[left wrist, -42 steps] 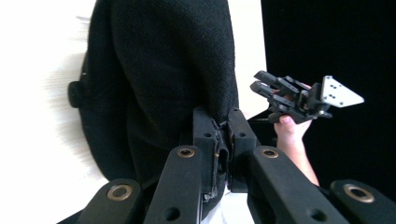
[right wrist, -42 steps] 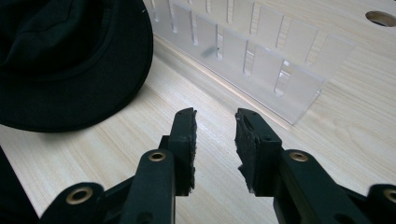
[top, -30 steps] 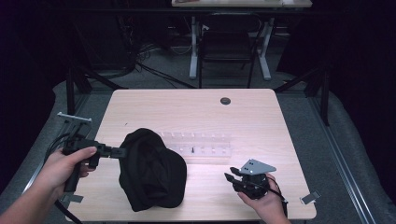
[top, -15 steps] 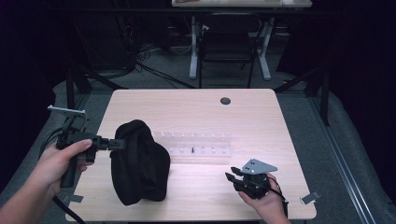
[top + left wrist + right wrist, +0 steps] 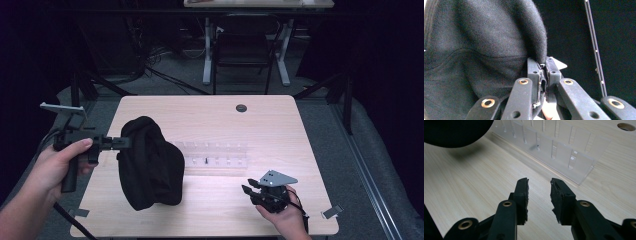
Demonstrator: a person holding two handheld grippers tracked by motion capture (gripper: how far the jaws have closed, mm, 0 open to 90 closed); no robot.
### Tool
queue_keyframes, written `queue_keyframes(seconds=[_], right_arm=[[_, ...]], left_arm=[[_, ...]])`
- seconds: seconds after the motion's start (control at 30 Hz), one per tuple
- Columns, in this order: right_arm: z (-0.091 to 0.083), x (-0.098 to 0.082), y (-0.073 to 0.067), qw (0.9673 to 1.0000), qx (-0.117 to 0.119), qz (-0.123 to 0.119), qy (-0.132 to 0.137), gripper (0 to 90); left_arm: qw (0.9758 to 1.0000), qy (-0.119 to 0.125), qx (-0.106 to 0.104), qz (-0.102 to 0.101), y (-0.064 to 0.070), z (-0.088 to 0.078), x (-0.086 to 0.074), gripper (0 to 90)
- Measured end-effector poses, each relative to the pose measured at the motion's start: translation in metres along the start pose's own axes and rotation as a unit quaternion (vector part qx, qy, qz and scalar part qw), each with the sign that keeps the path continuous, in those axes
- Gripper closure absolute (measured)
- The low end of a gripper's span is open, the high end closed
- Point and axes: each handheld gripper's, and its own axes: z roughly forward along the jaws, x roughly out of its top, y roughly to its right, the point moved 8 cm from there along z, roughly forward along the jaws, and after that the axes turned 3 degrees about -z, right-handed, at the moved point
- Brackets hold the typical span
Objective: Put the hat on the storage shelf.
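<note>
Your left gripper (image 5: 122,143) sits at the left of the high view, jaws pressed together on a fold of the black hat (image 5: 150,165); in the left gripper view the left gripper (image 5: 542,72) pinches the dark woven edge of the black hat (image 5: 474,50), which spreads over the upper left of that frame; the hat hangs from the grip, its lower part reaching the wooden table (image 5: 225,120) at lower centre-left of the high view; your right gripper (image 5: 247,190) rests low at the lower right of the high view, well apart from the hat; in the right gripper view the right gripper (image 5: 539,192) has its jaws parted with bare table (image 5: 474,182) between them, holding nothing; a clear plastic rack (image 5: 215,155) lies at the table's middle, just beside the hat, and crosses the upper right of the right gripper view (image 5: 554,147)
</note>
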Motion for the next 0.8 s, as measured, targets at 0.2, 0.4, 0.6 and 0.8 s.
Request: queue_keyframes(seconds=[0.2, 0.4, 0.6, 0.8], right_arm=[[0.001, -0.002, 0.000, 1.0000, 0.002, 0.001, -0.001, 63.4], [0.004, -0.005, -0.001, 0.9999, 0.006, -0.003, -0.014, 59.0], [0.009, -0.010, 0.000, 0.9995, 0.010, -0.006, -0.029, 55.1], [0.014, -0.016, 0.000, 0.9988, 0.016, -0.005, -0.047, 52.9]], left_arm=[[0.9999, 0.006, 0.000, 0.012, 0.013, 0.002, 0.009, 85.8], [0.9997, 0.015, -0.005, 0.016, 0.022, 0.004, 0.020, 85.7], [0.9996, 0.021, -0.007, 0.019, 0.027, 0.009, 0.030, 85.7], [0.9994, 0.028, -0.006, 0.020, 0.033, 0.014, 0.040, 85.7]])
